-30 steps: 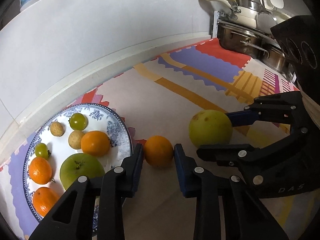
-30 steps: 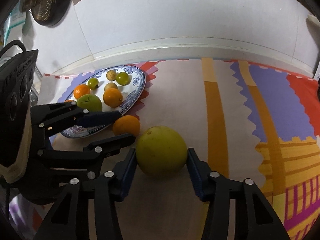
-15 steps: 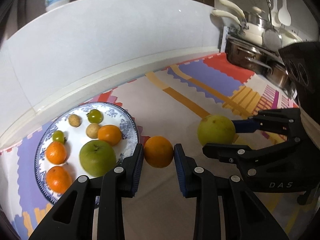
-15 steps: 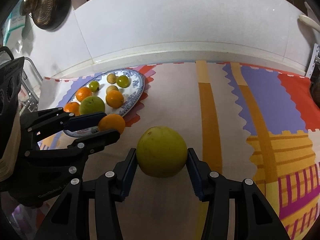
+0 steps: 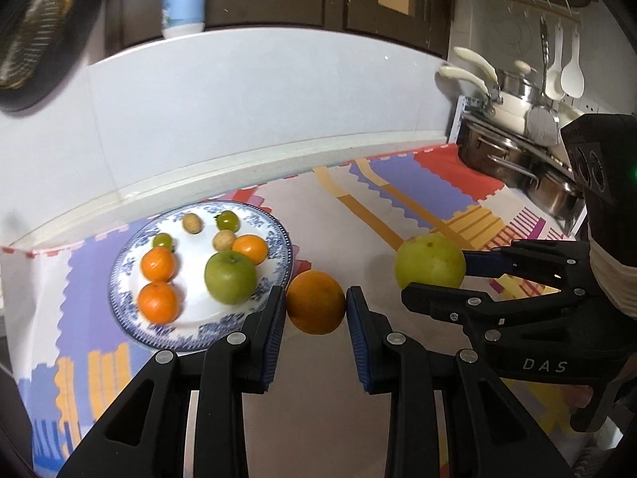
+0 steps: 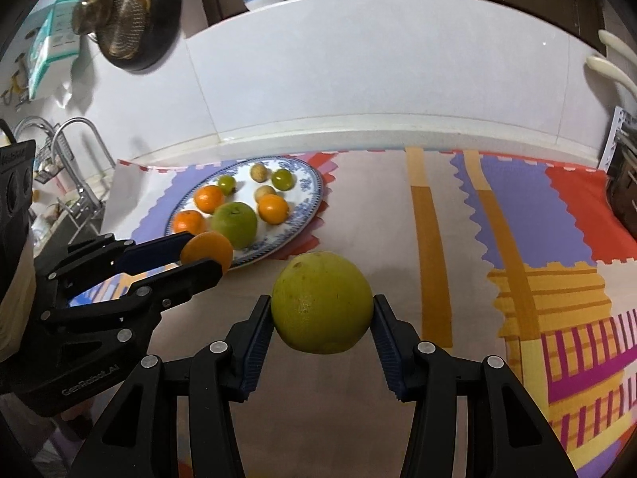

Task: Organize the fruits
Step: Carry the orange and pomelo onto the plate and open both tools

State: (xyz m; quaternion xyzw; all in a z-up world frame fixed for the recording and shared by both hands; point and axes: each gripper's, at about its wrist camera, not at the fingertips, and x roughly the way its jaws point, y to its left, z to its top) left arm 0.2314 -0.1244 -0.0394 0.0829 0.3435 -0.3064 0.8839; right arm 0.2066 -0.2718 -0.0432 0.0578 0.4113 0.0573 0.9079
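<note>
Two-handed fruit gathering, seen mid-carry. The left hand-held gripper [image 5: 316,304] is clamped on an orange [image 5: 315,302], its 2 blue pads pressing the fruit's flanks at the widest part, which likely keeps a round object from squirting out. The right hand-held gripper [image 6: 321,310] is clamped the same way on a large yellow-green citrus [image 6: 321,302], the pads spread wide to take its girth. Both fruits appear lifted clear of the surface [image 6: 398,247], though the gap beneath them cannot be judged with certainty.

Ahead and to the left of the left hand-held gripper lies the blue-and-white plate [image 5: 278,247], just beyond its left finger. It already carries 1 green apple [image 5: 230,277], 3 small oranges [image 5: 158,263], 2 green grape-like fruits [image 5: 227,220] and 2 small tan fruits [image 5: 192,223]. From the right hand-held gripper the plate sits farther off, ahead and left, past the other tool.

Judgement: the plate serves as the collecting point, so each held fruit is probably bound for it. The orange is nearest and could go first. The free room appears to be at the plate's near rim, beside the apple; the bulky citrus may crowd or nudge the smaller fruits, so a low, gentle release seems advisable.
</note>
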